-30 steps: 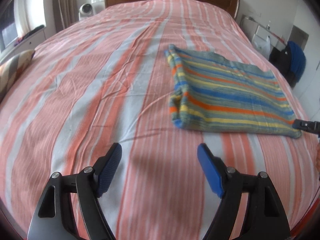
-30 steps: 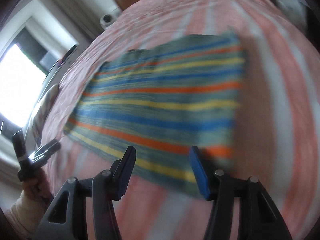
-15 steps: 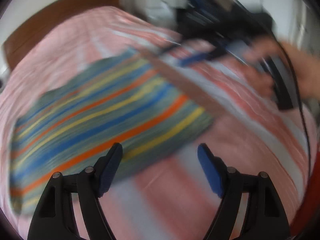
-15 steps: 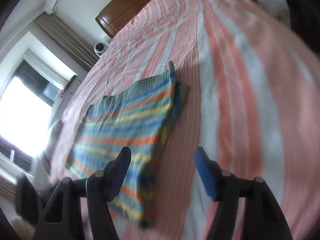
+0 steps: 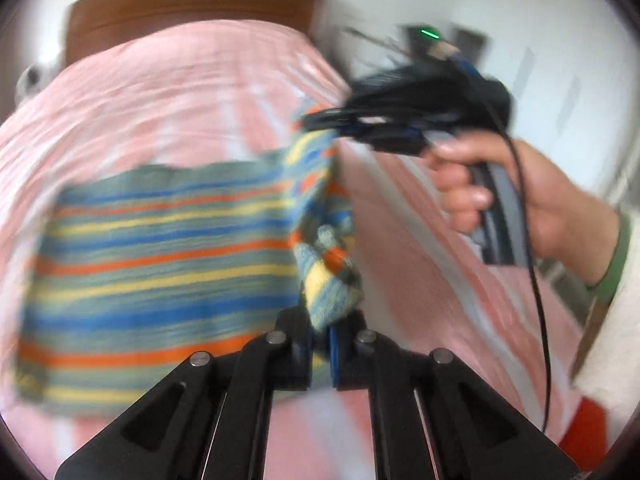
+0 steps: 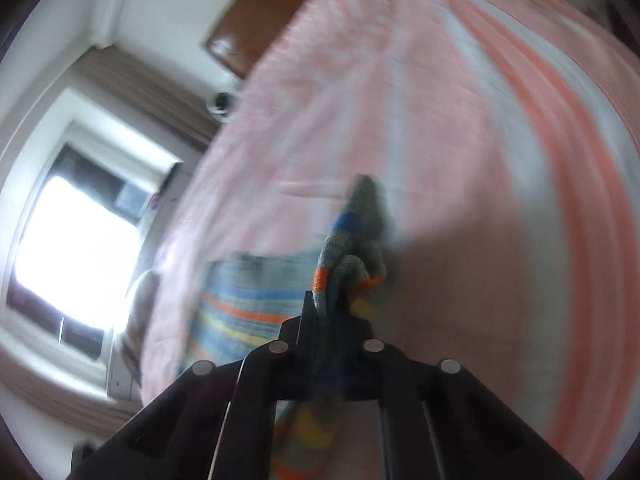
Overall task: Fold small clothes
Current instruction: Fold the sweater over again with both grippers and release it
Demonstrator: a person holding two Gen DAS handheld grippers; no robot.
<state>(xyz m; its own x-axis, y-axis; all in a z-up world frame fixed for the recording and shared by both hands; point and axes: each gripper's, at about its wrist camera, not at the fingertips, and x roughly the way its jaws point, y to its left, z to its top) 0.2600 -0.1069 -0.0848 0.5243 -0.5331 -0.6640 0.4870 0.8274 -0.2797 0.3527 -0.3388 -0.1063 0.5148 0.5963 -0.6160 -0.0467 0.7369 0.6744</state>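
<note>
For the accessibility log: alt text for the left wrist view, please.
The left tongs pinch one corner of a striped knit cloth on a pink striped bed. At right, the right tongs lift its other corner.

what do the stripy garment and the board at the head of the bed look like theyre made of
The multicoloured striped garment looks like soft knitted yarn, probably cotton or wool: ribbed loops show where it bunches at the left gripper. The brown headboard looks like polished wood, with a smooth sheen; motion blur leaves veneer possible.
</note>
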